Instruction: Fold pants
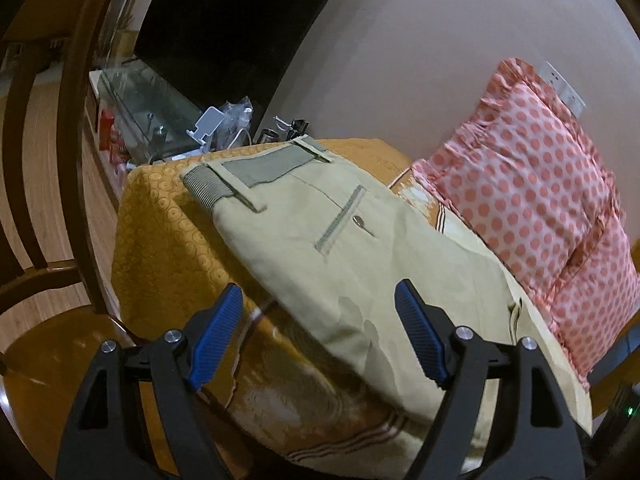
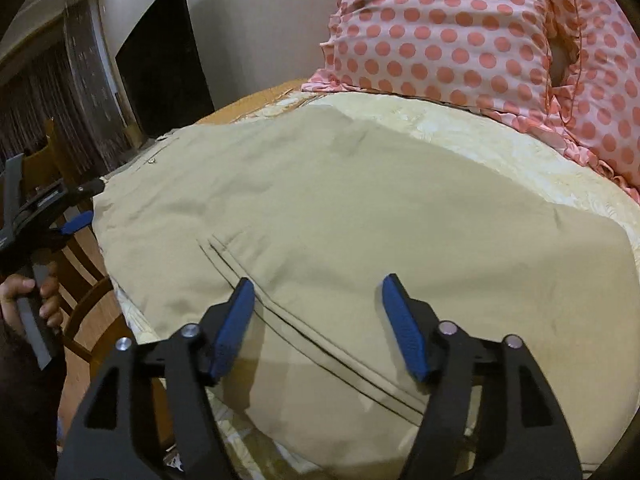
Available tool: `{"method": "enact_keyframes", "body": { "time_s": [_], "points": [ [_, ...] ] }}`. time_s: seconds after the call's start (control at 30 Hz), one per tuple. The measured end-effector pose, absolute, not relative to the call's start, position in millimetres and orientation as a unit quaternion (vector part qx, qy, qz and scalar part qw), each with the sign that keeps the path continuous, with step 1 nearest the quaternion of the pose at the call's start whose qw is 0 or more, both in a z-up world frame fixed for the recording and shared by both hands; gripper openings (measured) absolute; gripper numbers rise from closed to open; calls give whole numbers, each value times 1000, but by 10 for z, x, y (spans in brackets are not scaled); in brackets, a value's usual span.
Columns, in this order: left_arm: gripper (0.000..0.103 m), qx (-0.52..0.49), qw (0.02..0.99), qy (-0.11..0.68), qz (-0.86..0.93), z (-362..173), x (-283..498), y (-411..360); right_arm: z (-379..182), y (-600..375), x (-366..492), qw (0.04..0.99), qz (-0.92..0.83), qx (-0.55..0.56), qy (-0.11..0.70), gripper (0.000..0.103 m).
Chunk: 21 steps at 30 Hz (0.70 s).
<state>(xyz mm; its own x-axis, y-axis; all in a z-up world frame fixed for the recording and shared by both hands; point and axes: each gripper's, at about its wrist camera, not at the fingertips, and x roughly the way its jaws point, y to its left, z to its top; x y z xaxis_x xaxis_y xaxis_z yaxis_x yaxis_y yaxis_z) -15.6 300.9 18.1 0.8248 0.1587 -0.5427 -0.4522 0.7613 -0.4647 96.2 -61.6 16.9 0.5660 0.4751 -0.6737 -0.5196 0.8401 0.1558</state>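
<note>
Beige pants (image 1: 320,248) lie flat on a table with a yellow-orange patterned cloth (image 1: 160,232). The waistband with belt loops and a buttoned back pocket (image 1: 344,216) is at the far end in the left wrist view. My left gripper (image 1: 320,300) is open and empty, just above the near edge of the pants. In the right wrist view the pants (image 2: 340,200) fill the middle, with a seam running toward me. My right gripper (image 2: 316,288) is open and empty above that seam. The left gripper (image 2: 76,224) shows at the left edge there, held by a hand.
A pink polka-dot pillow (image 1: 540,192) lies along the right side of the table, touching the cloth; it also shows in the right wrist view (image 2: 480,32). Clutter and a glass tank (image 1: 152,116) sit beyond the far end. Wooden chairs (image 1: 52,240) stand at the left.
</note>
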Motion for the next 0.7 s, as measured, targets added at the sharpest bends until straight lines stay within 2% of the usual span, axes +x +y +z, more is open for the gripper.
{"method": "enact_keyframes", "body": {
  "time_s": [0.3, 0.43, 0.57, 0.63, 0.67, 0.7],
  "points": [
    [80, -279, 905, 248, 202, 199, 47, 3099, 82, -556, 1035, 882, 295, -31, 367, 78],
    [78, -346, 897, 232, 147, 178, -7, 3103, 84, -564, 1032, 881, 301, -24, 365, 81],
    [63, -452, 861, 211, 100, 73, -62, 3228, 82, -576, 1043, 880, 306, -15, 364, 82],
    [44, -493, 841, 204, 95, -1, -64, 3317, 80, -580, 1050, 879, 308, -8, 363, 82],
    [38, -499, 836, 205, 98, -22, -62, 3334, 79, -589, 1051, 878, 311, -4, 363, 82],
    [25, -503, 832, 209, 105, -44, -48, 3354, 79, -592, 1052, 878, 312, -1, 363, 82]
  ]
}}
